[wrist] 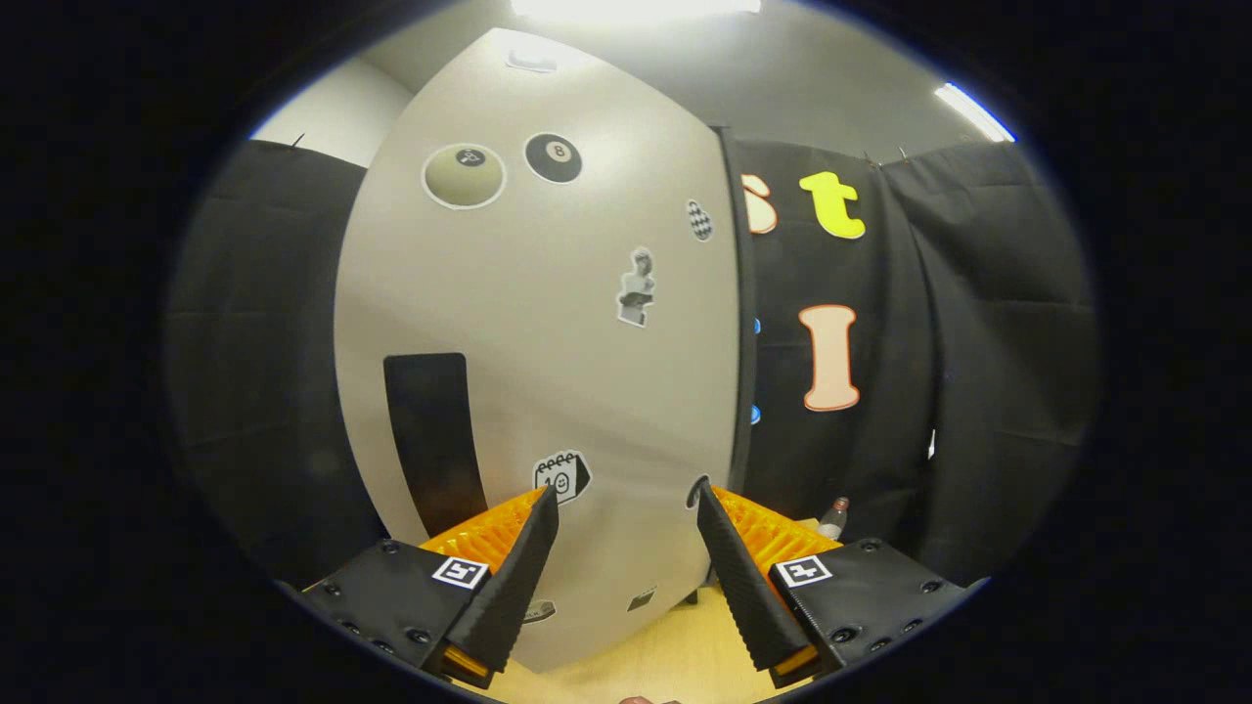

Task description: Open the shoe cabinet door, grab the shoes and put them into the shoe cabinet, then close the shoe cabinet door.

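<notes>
Tongs point(626, 508) spread wide, holding nothing, shoe cabinet door point(548, 323) close ahead

Recording booth: black cloth wall point(978, 372), ceiling strip lights point(636, 6), sticker-covered cabinet point(548, 372)

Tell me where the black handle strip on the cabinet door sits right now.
In the gripper view, the black handle strip runs upright on the lower part of the cabinet door, just beyond the left finger of the open gripper, beside a small calendar sticker.
</notes>
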`<act>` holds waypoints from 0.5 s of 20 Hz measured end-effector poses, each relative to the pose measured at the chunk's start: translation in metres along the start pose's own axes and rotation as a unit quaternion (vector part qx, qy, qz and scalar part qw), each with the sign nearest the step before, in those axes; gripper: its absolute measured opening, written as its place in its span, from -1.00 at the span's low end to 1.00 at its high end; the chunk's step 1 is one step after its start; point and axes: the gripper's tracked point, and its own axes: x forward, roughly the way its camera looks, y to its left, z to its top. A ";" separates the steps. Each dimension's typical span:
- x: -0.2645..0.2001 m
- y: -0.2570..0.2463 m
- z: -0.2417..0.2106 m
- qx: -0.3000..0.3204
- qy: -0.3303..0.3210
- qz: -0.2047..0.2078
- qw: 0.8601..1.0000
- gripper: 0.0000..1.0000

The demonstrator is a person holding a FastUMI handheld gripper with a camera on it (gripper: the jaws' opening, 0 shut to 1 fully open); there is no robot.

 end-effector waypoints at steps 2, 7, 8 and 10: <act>0.025 0.028 0.005 -0.023 -0.012 0.008 1.000 0.82; 0.059 0.058 0.009 -0.054 -0.029 0.000 0.998 0.82; 0.058 0.058 0.009 -0.052 -0.028 -0.001 0.998 0.81; 0.054 0.050 0.011 -0.042 -0.029 -0.004 0.999 0.82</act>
